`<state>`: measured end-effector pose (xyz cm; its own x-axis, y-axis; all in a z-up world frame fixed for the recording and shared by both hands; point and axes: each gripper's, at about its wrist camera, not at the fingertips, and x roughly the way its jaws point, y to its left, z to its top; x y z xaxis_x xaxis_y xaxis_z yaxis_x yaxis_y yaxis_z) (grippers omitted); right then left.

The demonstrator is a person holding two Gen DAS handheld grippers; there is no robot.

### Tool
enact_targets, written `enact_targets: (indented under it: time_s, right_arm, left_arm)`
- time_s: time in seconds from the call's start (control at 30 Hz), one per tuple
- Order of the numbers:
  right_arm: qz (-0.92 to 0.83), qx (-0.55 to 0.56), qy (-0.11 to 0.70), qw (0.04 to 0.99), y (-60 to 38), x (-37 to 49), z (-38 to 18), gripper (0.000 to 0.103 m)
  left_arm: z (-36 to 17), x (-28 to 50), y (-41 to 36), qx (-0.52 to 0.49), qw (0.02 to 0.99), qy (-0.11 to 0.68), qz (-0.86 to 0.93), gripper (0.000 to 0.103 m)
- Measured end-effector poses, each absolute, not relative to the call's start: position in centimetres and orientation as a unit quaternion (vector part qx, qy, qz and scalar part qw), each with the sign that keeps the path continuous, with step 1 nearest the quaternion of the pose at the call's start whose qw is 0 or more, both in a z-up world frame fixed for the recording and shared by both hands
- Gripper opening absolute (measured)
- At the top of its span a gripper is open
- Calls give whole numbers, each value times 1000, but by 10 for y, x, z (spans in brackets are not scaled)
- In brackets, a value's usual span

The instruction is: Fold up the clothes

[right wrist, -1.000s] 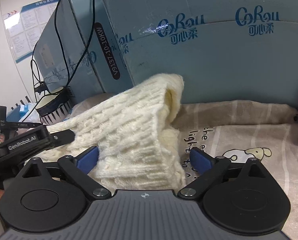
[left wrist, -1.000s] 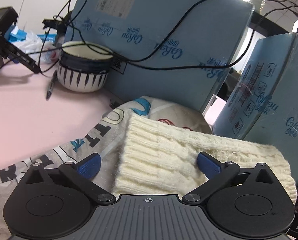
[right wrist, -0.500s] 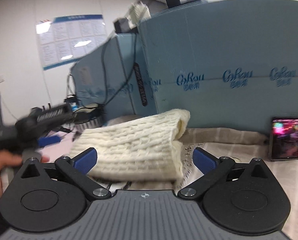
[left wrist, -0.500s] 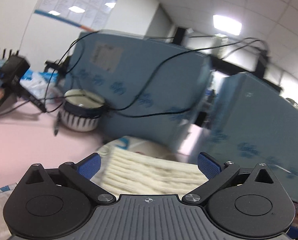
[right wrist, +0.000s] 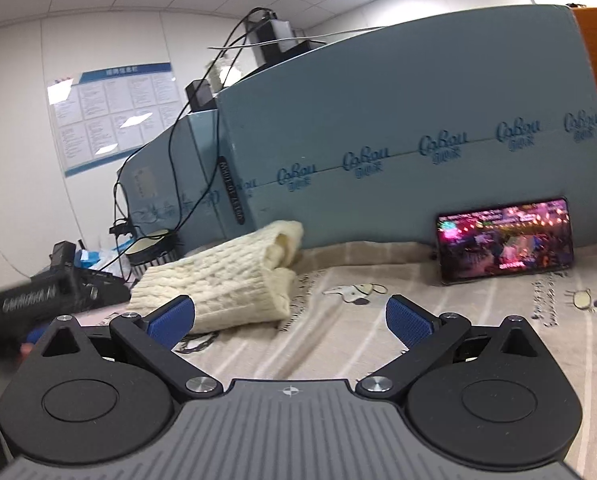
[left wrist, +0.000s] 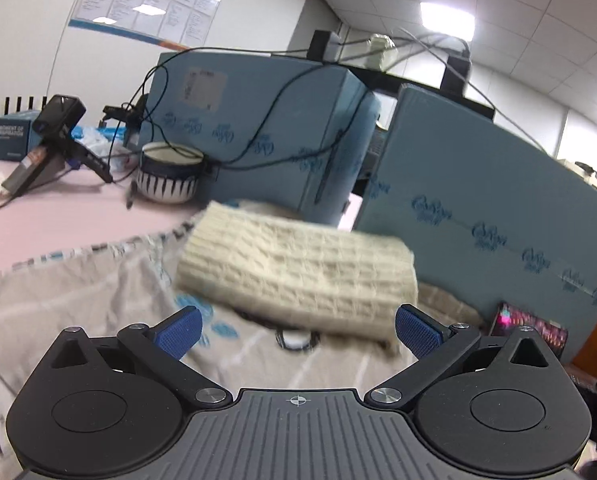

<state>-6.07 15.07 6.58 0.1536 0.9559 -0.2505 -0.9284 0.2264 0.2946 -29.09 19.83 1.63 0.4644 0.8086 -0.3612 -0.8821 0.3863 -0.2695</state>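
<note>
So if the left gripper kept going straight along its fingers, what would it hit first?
Probably the folded cream knit sweater, lying on the printed cloth ahead of the open left gripper; depth is uncertain.

Cream cable-knit sweater (right wrist: 222,280) (left wrist: 298,270): folded into compact thick bundle, lying flat on printed beige cloth. Stacked layers show at open end nearest blue boxes. Ribbed edge toward camera. Nothing grips it.

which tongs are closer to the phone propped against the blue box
Right. The right tongs face the phone, which stands ahead and to their right. The left tongs are open before the folded cream sweater, the phone beyond it.
</note>
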Motion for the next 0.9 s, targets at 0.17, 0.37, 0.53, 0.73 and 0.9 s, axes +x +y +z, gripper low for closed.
enact_targets:
  time_s: [0.17,0.37,0.53,0.73,0.9]
  right_arm:
    - [632,20,175,754,152,-63,60,103]
    - [641,16,145,753,150,-67,57,103]
    - [635,11,126,762,148,-68,59,103]
    - [623,3,111,775,149,-65,58,103]
    - [624,3,115,773,150,-63,57,103]
  left_arm:
    - [10,-275,186,-139,830,85,533,103]
    - [8,-271,175,-76,822,78,559,103]
    - [12,-278,167,-52,815,47,576,103]
    - [13,-279,164,-36,806,36,590,103]
    - [12,-279,164,-35,806,37,589,103]
